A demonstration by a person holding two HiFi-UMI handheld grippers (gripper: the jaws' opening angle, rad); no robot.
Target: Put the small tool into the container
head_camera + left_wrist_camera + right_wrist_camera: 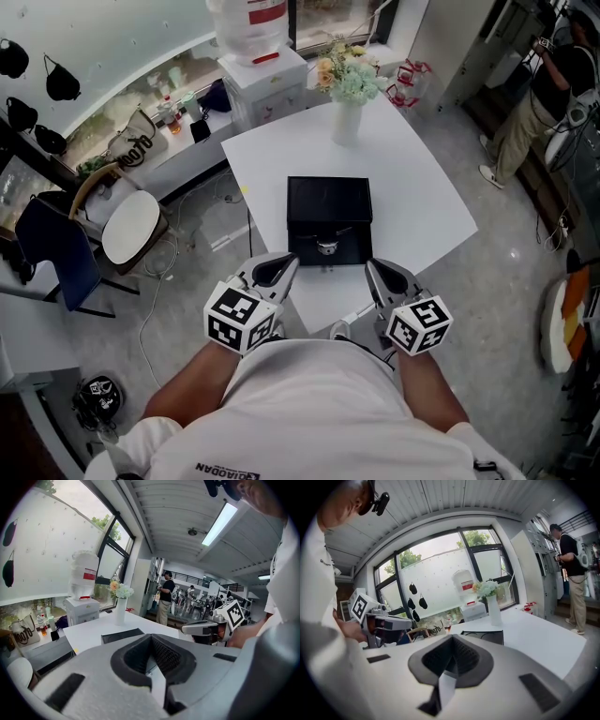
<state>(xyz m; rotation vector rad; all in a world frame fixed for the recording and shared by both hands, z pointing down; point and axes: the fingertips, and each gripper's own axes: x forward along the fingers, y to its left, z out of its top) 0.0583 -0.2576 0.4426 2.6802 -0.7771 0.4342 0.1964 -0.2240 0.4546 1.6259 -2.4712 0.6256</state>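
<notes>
Flower vase (346, 124) on white table (427, 211)

Left gripper (281, 269): jaws together, empty, tipped slightly down.
Right gripper (379, 275): jaws together, empty, beside the left.

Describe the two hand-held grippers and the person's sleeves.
The left hand-held gripper and right hand-held gripper are light grey shells with black pads inside the jaws, each bearing a white cube of black square markers. The person wears a white short-sleeved shirt.
</notes>
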